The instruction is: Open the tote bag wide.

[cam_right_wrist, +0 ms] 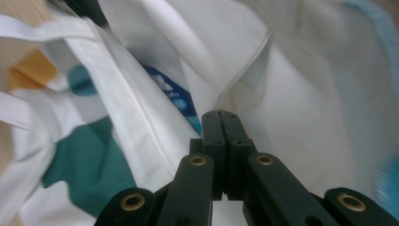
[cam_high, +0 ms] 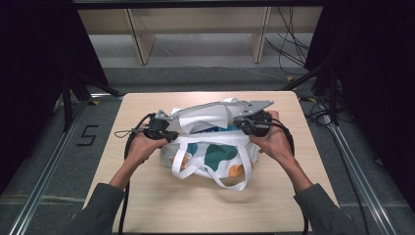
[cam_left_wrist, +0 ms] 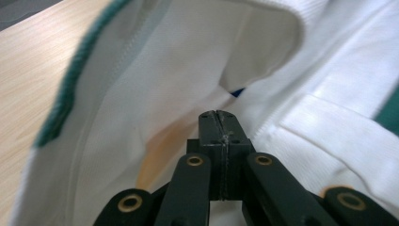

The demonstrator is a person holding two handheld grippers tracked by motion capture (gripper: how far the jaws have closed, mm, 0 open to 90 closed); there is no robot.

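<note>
— What's the bag like?
— I see a white tote bag (cam_high: 215,147) with teal and orange patches, mid-table (cam_high: 147,196), mouth held open.
— Jaws?
— My left gripper (cam_left_wrist: 219,114) and right gripper (cam_right_wrist: 221,114) are each pressed together; whether they pinch cloth, I cannot tell.
— Room?
— Pale wood top, grey floor (cam_high: 205,73) with cables.

I see the bag (cam_high: 215,152) lying near the middle of the counter (cam_high: 147,205), handles trailing toward me. My left gripper (cam_high: 169,133) sits at its left edge, my right gripper (cam_high: 242,122) at its right, both against the cloth.
</note>
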